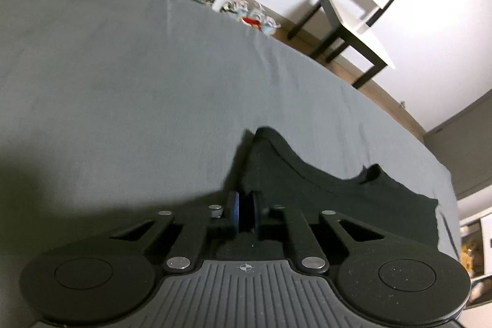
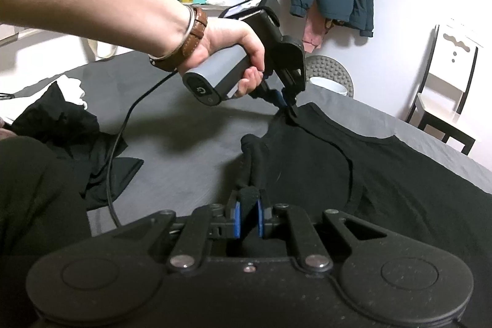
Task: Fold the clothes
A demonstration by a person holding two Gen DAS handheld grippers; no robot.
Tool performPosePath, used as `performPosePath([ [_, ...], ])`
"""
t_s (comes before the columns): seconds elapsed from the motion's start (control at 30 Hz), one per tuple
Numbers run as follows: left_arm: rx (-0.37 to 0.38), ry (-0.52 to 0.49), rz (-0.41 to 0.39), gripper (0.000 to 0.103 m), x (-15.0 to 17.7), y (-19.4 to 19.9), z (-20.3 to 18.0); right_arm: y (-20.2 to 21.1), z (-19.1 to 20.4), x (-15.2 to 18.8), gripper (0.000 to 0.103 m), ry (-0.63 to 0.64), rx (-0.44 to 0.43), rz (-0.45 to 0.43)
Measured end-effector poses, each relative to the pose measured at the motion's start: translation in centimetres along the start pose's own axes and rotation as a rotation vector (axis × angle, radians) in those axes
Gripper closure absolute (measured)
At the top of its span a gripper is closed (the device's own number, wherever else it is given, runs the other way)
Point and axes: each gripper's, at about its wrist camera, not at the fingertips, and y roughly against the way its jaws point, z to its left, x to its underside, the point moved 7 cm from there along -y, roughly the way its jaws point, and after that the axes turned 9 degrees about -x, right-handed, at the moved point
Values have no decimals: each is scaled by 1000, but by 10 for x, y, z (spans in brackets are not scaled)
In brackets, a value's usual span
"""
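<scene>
Right wrist view shows both grippers, left gripper [image 2: 287,103] and right gripper [image 2: 247,215], each clamped on an edge of the black T-shirt [image 2: 384,174] spread across the grey-sheeted bed [image 2: 184,137].

Matt black cloth shirt [image 2: 399,174] on matt grey cloth sheet [image 1: 138,82]; matt black plastic claw [image 2: 247,215].

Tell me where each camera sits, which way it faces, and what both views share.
Left wrist: on the left gripper, facing along the grey sheet toward the white chair; only its fingers show.
Right wrist: on the right gripper, facing the left gripper, held by a hand.
Shared: black T-shirt, pinched by both.
</scene>
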Motion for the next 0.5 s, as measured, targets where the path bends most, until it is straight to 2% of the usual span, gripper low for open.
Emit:
performPosePath([
  [0.17, -22, -6, -26, 97, -10, 22, -17, 11, -11, -2, 93, -26, -3, -11],
  [0.27, -22, -64, -27, 97, -19, 43, -48, 30, -30, -5, 93, -81, -4, -14],
  [0.5, 21, -172, -36, 97, -23, 85, -150, 101, -108, 10, 93, -394, 14, -68],
])
